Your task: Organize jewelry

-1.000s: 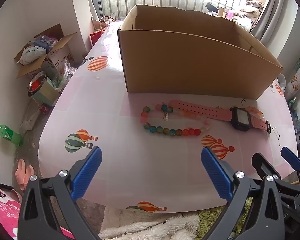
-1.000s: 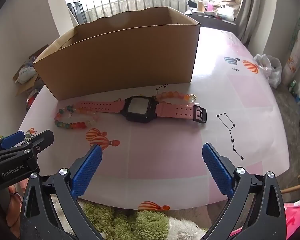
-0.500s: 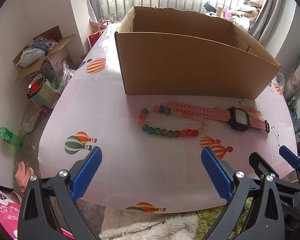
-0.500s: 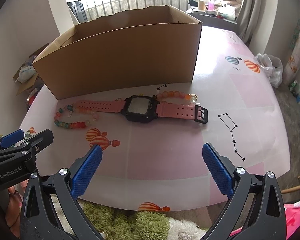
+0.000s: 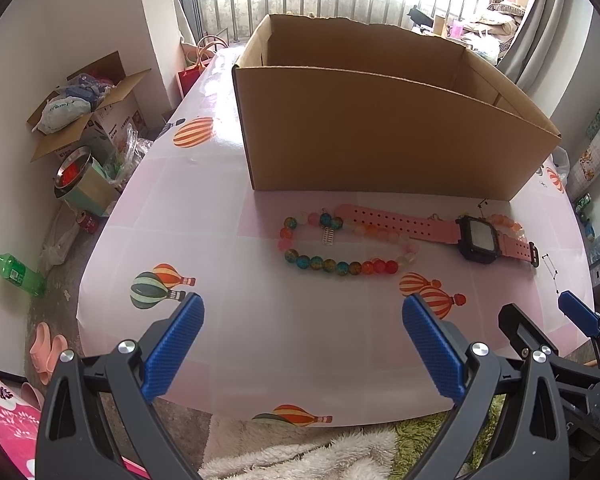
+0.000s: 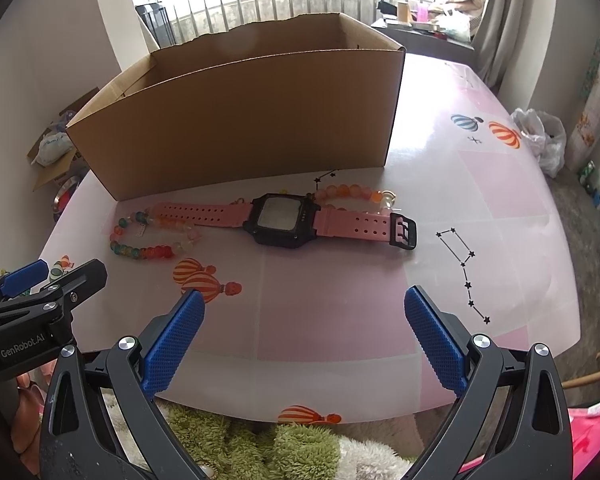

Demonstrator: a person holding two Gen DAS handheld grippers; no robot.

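Nothing had been lifted yet: the task stood at its opening step, with all the jewelry lying on the table (image 5: pixel 228 320) in front of the cardboard box (image 5: pixel 380 144). Both claws were released and empty, the left gripper (image 5: pixel 300 344) and the right gripper (image 6: pixel 304 344) each hanging with jaws spread wide over the table edge nearest the person, well short of the box. The pink watch (image 6: pixel 280 220) lay flat and stretched out just in front of the box's near wall, its strap resting across part of the multicoloured bead bracelet (image 5: pixel 332 266) toward the box's left end, while an orange bead bracelet (image 6: pixel 352 192) curled behind the watch near the box's right corner. The next move, as I judge it, called for one claw to come forward and down over a single piece, most likely the watch since it overlapped the beads, and to close on its case or strap without dragging a bracelet along. The left wrist view showed part of the box's inside, where nothing could be seen, and the multicoloured bracelet's small metal charm (image 5: pixel 328 236); the right wrist view showed the watch's black buckle (image 6: pixel 404 232) and the orange bracelet's full arc, which the left view largely hid.
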